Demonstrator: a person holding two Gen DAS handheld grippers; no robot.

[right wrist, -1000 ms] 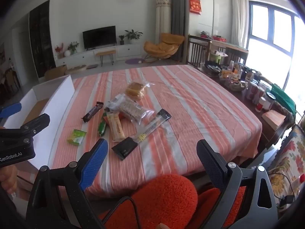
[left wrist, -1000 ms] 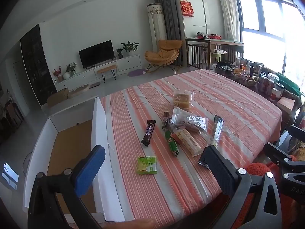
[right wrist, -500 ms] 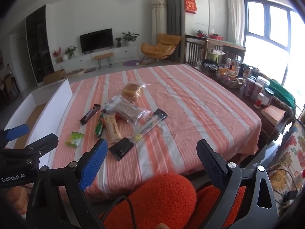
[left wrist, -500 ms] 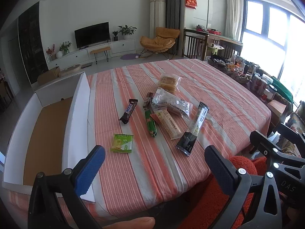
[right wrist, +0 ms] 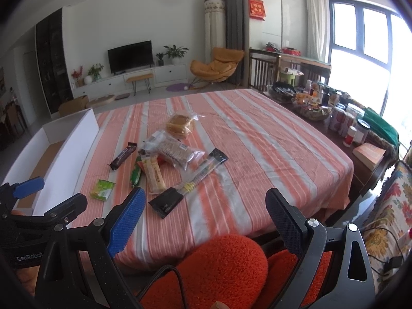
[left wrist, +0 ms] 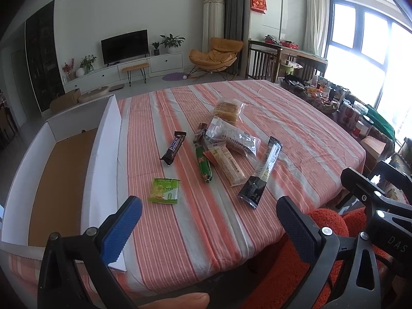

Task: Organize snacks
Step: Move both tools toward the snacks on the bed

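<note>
Several snacks lie on the striped tablecloth (left wrist: pixel 296 118): a green packet (left wrist: pixel 163 190), a dark chocolate bar (left wrist: pixel 173 148), a green stick (left wrist: pixel 203 164), a beige wafer pack (left wrist: pixel 228 163), a long black sachet (left wrist: pixel 261 172), a clear cracker bag (left wrist: pixel 231 137) and a bag of cakes (left wrist: pixel 228 108). A white open box (left wrist: pixel 64 164) sits at the table's left edge. My left gripper (left wrist: pixel 208 221) hovers open above the near table edge, nothing in it. My right gripper (right wrist: pixel 206 216) is open too, just short of the black sachet (right wrist: pixel 190 182). The green packet (right wrist: pixel 102 190) lies left of it.
An orange fuzzy stool (right wrist: pixel 221 270) stands below the near table edge. A side table with jars, cans and baskets (right wrist: pixel 334 113) runs along the right. A floral sofa arm (right wrist: pixel 386 206) is at the far right. A fingertip (left wrist: pixel 177 301) shows at the bottom.
The left gripper has swung right and risen, so the snacks now sit centred ahead and more of the box shows. The right gripper has crept forward toward the table. Both stayed open.
</note>
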